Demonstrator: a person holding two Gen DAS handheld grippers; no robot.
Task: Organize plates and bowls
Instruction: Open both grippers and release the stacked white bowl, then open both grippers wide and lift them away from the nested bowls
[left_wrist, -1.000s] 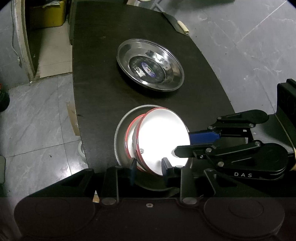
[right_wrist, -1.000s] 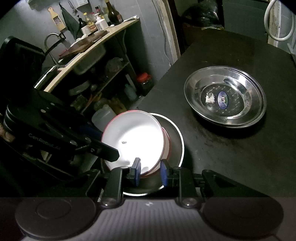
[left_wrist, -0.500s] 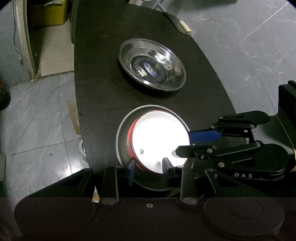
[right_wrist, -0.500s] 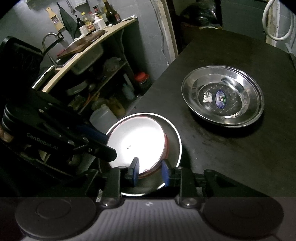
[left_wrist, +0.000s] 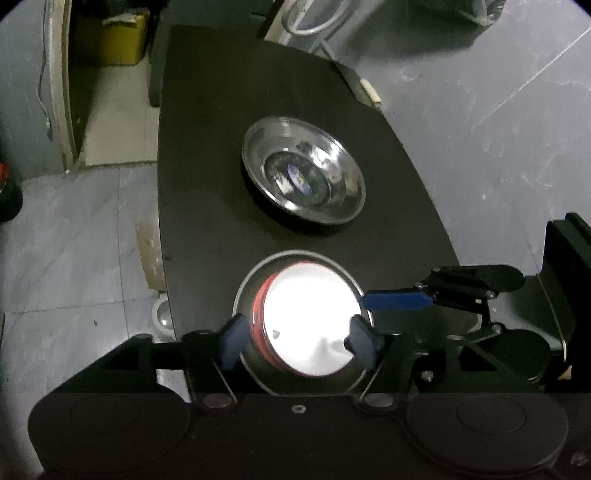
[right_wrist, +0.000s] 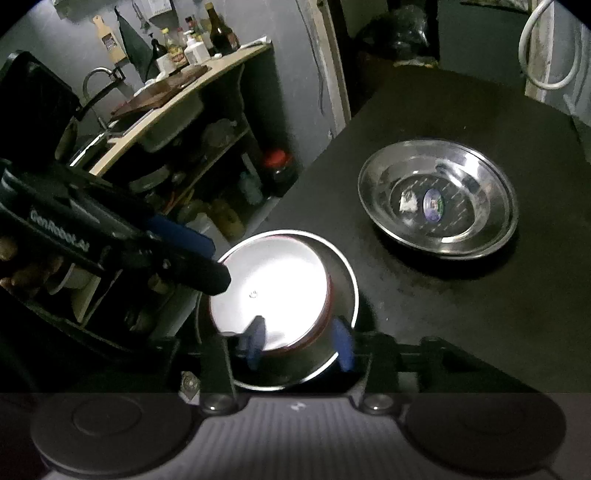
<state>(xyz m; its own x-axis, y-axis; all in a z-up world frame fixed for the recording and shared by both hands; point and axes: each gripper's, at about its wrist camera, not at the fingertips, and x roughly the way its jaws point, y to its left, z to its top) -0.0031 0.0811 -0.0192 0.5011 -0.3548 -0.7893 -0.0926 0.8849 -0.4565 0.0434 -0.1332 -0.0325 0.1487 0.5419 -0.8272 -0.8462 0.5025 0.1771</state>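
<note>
**Steel plate holds the nested bowls as both grippers let go**

Steel is the landmark: a shallow steel plate (left_wrist: 255, 280) sits at the near end of the dark table (left_wrist: 207, 184), close to that table's left edge in the left wrist view. Inside this plate rests a white bowl (left_wrist: 306, 317) with a red rim, brightly lit; a second red rim shows just under it on the left side, so it appears to sit in another bowl of the same kind, though how many are stacked I cannot tell.

The left gripper (left_wrist: 295, 339) straddles the near part of the plate. Its jaws are opening; the blue fingers (left_wrist: 232, 339) stand wide on either side of the white bowl, which lies between them, and the left one shows a gap to the red rim.

The right gripper (right_wrist: 299, 343) reaches over the plate's near rim in its own view. Its jaws are opening too, at a middling width, with the bowl's near edge between the blurred blue pads (right_wrist: 341, 345), which look clear of it.

Beyond the plate, farther along the table and well apart from it, lies a larger steel dish (right_wrist: 476, 177) with a round sticker in its bottom. Left of the plate in the right wrist view, off the table, stands a kitchen counter (right_wrist: 177, 107) with bottles on it
</note>
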